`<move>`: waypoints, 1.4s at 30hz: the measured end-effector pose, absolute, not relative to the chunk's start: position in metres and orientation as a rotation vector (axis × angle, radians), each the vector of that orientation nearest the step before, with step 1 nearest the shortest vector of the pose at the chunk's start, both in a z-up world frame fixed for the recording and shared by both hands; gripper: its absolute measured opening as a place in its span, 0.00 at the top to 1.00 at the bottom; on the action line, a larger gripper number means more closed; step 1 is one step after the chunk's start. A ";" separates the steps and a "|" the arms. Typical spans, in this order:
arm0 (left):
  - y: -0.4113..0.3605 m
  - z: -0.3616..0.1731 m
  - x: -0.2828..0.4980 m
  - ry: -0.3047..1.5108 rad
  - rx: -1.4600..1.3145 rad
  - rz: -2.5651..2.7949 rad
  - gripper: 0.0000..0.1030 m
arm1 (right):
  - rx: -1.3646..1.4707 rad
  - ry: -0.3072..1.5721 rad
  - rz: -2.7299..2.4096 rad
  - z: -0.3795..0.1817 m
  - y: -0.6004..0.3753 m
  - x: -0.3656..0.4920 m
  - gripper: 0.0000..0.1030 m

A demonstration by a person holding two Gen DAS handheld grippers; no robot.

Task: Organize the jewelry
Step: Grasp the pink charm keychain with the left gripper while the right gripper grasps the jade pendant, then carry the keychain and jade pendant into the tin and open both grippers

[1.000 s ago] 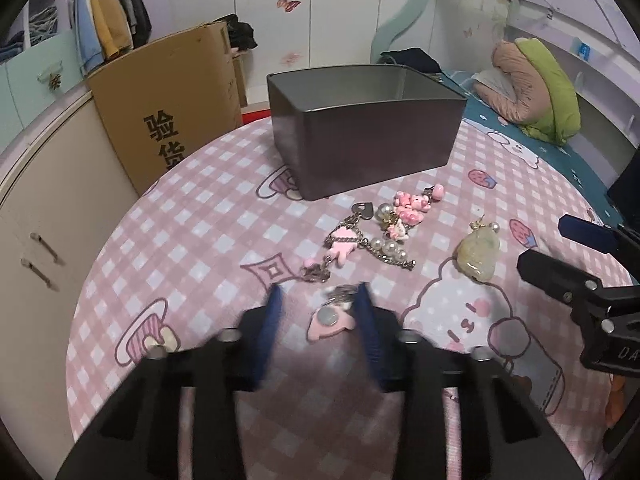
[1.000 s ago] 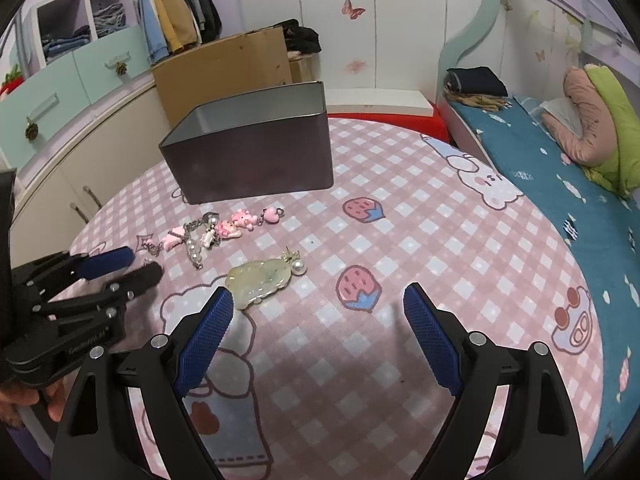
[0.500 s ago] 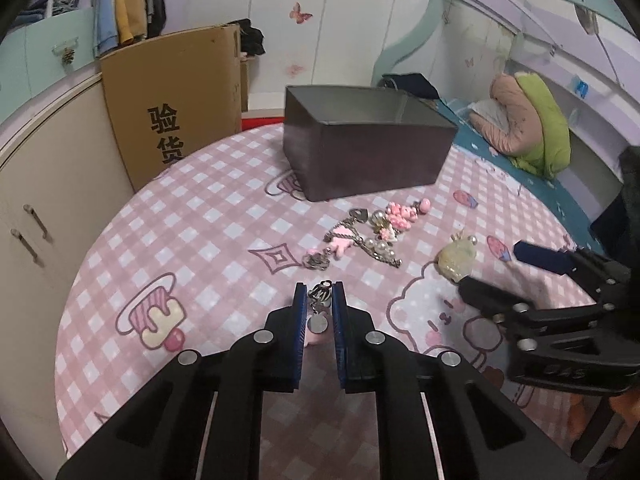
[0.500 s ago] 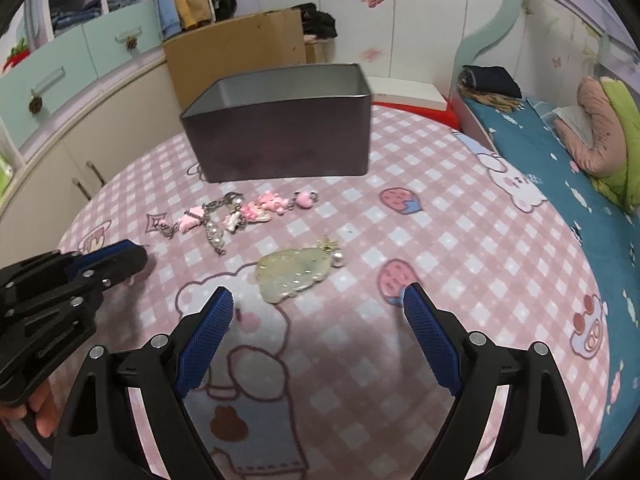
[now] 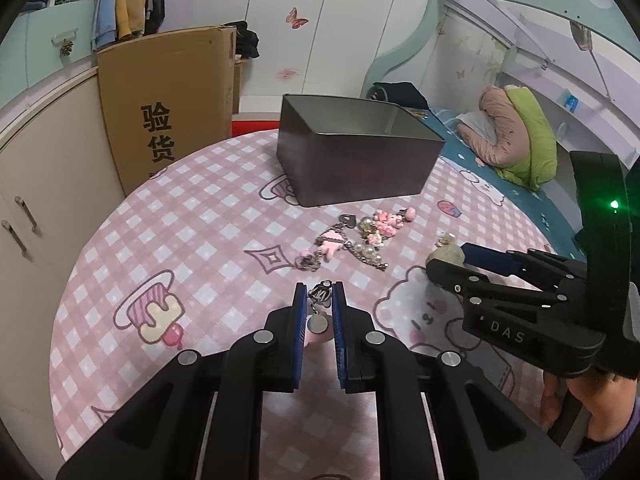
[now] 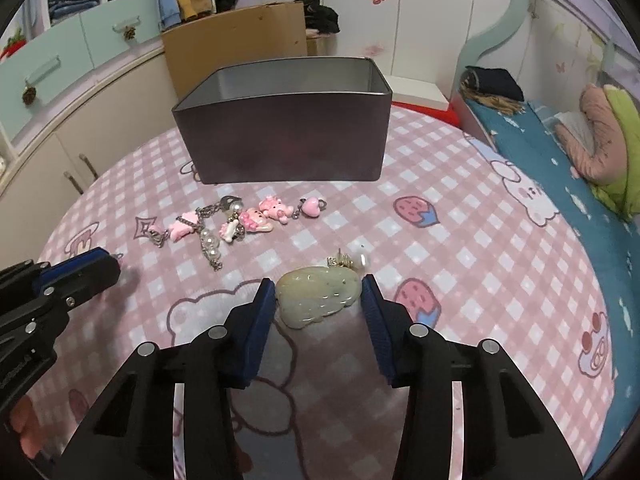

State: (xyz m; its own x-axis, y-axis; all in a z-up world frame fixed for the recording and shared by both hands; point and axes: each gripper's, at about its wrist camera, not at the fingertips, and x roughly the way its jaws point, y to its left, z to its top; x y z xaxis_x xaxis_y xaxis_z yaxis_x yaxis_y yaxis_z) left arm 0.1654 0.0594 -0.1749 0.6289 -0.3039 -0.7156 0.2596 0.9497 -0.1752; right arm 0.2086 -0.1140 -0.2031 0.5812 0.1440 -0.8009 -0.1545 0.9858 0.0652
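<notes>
We find the left tongs [image 5: 320, 304] clamped on a small pink charm [image 5: 318, 326] with a metal clasp, held just above the worktop [image 5: 192, 216]. The right tongs [image 6: 319, 294] are closing around a pale green pendant [image 6: 316, 294], which lies flat on the cloth between the pads; neither pad clearly presses on it yet. Beyond these we count one tangled cluster of pink charms, pearls and chain [image 6: 236, 222], untouched, between the tongs and the tin. At the far side stands one open metal tin [image 6: 280, 132], which we take to be the container; what we see of its inside looks bare. We judge the task barely begun: nothing is visibly stowed, one piece is in hand, one is about to be gripped, and the cluster remains. Count: two tongs, one tin, one pendant, one held charm, one cluster.
</notes>
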 end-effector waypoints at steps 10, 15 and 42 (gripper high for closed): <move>0.050 -0.165 0.163 0.822 -0.062 -0.365 0.89 | 0.046 0.925 0.207 -0.200 -0.133 0.189 0.58; 0.046 -0.152 0.164 0.805 -0.073 -0.408 0.89 | 0.074 0.888 0.220 -0.184 -0.144 0.182 0.58; 0.023 -0.123 0.330 0.964 -0.210 -0.472 0.89 | 0.037 0.849 0.321 -0.118 -0.124 0.312 0.57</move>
